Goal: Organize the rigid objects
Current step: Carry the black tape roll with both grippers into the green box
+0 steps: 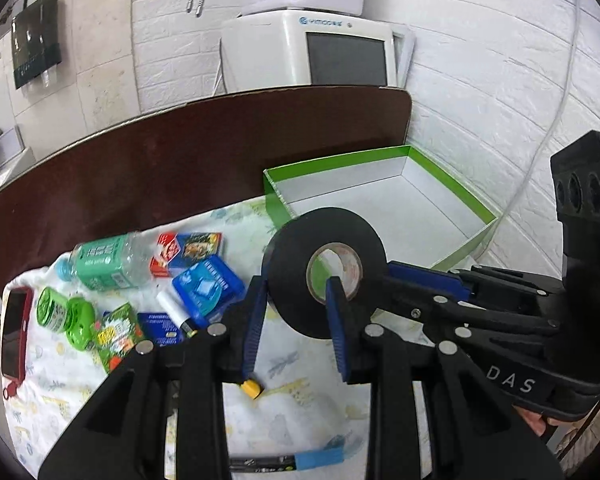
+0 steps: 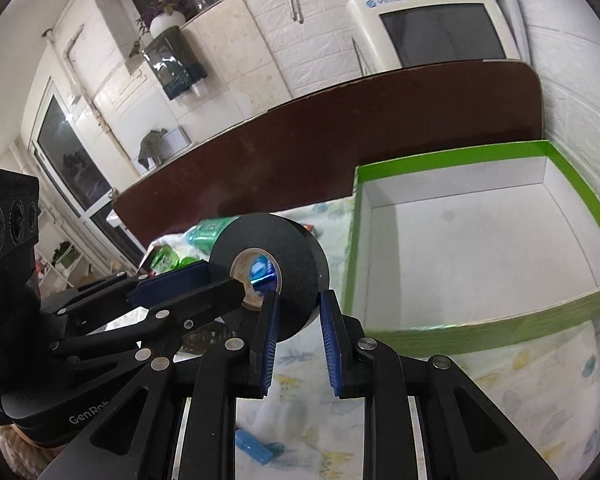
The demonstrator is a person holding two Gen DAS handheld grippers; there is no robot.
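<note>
A black tape roll [image 1: 300,248] [image 2: 296,248] hangs upright above the patterned cloth, held from two sides. My left gripper [image 1: 296,320] is shut on its wall, one blue pad in the core and one outside. My right gripper [image 2: 298,320] is shut on the roll's other side in the same way. In each wrist view the other gripper reaches in from the side, the right gripper [image 1: 388,288] and the left gripper [image 2: 228,278]. Just behind the roll stands an open green box [image 1: 452,184] [image 2: 460,328] with a white, bare inside.
On the cloth to the left lie a green-labelled bottle [image 1: 104,260], green jars [image 1: 60,312], a red phone [image 1: 14,332], a blue box [image 1: 208,284] and small packets. A yellow cap [image 1: 251,389] and a blue marker [image 1: 320,458] lie near me. A brown board [image 1: 180,160] stands behind.
</note>
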